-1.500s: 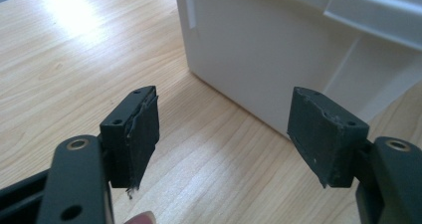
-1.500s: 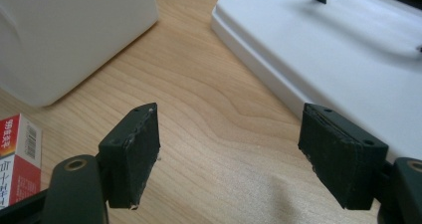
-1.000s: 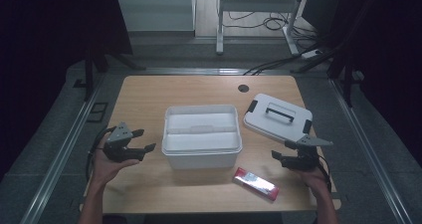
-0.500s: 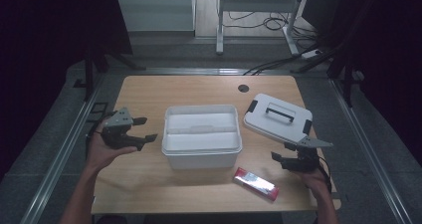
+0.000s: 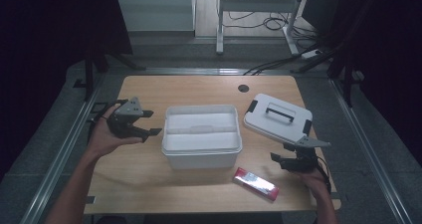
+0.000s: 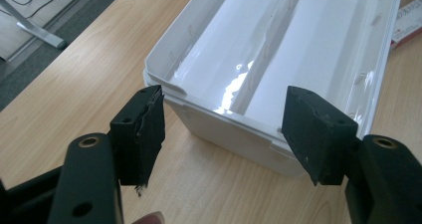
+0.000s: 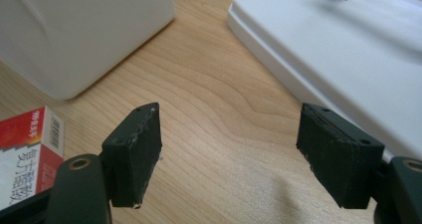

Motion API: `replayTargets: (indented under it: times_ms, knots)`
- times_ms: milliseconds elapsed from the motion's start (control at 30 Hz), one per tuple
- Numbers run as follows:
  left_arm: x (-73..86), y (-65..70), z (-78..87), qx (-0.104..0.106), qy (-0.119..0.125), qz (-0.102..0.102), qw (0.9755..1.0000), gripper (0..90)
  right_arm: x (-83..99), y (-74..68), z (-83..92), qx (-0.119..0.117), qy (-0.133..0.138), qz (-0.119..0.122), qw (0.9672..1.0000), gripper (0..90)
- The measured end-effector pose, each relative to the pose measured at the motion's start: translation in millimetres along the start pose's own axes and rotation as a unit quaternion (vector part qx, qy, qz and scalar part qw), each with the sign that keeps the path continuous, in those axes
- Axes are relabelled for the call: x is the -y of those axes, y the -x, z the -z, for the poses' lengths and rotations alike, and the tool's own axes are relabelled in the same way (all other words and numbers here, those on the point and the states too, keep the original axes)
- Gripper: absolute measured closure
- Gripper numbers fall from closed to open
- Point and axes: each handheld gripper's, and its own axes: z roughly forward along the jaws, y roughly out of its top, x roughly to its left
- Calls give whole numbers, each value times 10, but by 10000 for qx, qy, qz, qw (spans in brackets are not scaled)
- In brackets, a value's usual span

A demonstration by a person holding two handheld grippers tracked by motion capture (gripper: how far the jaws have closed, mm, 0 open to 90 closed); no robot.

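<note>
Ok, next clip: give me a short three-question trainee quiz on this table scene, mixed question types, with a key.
1. True or false: the white box has its lid on.
2. Which gripper is nearer the red packet: A) the left gripper or B) the right gripper?
3. What lies flat on the table to the right of the box, with a dark handle on top?

Key:
1. False. The box is open and looks empty inside.
2. B. The packet lies at the table's front edge, just left of the right gripper; both grippers are open and hold nothing.
3. The lid, resting apart from the box.
</note>
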Motion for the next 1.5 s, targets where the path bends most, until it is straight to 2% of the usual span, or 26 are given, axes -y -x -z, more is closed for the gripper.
replayTargets:
  times_ms: [133,333,467,567,767,900,1033,1500]
  knots:
    - [-126,-55,10,44,-191,-220,9996,335,1,2,-11,-3,-12,-9,10000,255]
    - [-297,-133,64,53,-339,-337,9988,335,6,6,-18,2,-45,-9,10000,256]
    - [-438,-152,68,-23,-552,-495,9972,335,12,8,-33,-7,-86,0,10000,256]
    - [-522,-147,58,-17,-614,-572,9965,335,19,11,-41,-17,-107,-8,9999,257]
    - [-630,-135,19,-19,-728,-677,9950,335,33,23,-46,-14,-124,-44,9999,257]
    - [-706,-152,0,-67,-883,-786,9930,336,32,19,-49,-9,-122,-26,9999,259]
    - [-762,-154,2,-56,-888,-821,9927,336,33,18,-55,-9,-122,-2,9999,263]
    - [-922,-123,-56,-59,-1157,-1051,9877,344,29,28,-40,9,-98,-22,9999,269]
